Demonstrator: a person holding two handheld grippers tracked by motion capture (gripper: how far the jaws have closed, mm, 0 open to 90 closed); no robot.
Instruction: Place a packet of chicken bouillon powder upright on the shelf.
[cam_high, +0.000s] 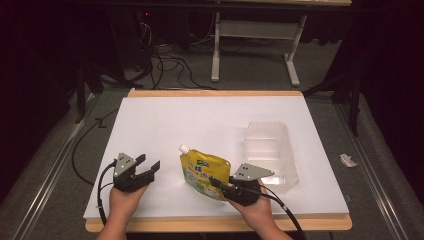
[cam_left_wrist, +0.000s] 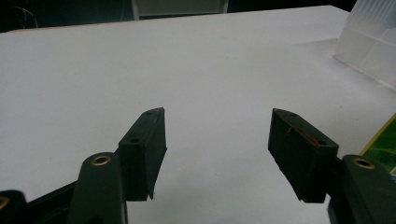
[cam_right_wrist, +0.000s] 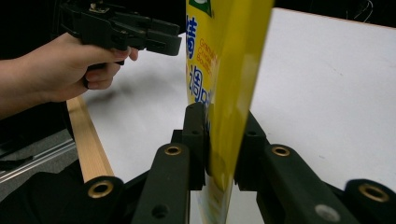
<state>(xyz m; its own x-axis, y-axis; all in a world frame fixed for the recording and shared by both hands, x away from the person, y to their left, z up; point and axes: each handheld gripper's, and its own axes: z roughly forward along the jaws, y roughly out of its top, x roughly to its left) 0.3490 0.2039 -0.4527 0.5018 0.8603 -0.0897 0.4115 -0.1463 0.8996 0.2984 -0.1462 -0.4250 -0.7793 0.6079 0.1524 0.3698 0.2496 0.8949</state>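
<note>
A yellow spouted pouch with green and blue print and a white cap stands near the front middle of the white table. My right gripper is shut on the pouch's lower right edge; in the right gripper view the pouch is pinched between both black jaws and rises upward. My left gripper is held open at the front left, a short way left of the pouch, with nothing between its fingers. A corner of the pouch peeks in at the right of the left gripper view.
A clear plastic tray lies on the table to the right of the pouch, just beyond my right gripper; its wall appears at the upper right of the left gripper view. The table has a wooden front edge. Cables lie on the floor behind.
</note>
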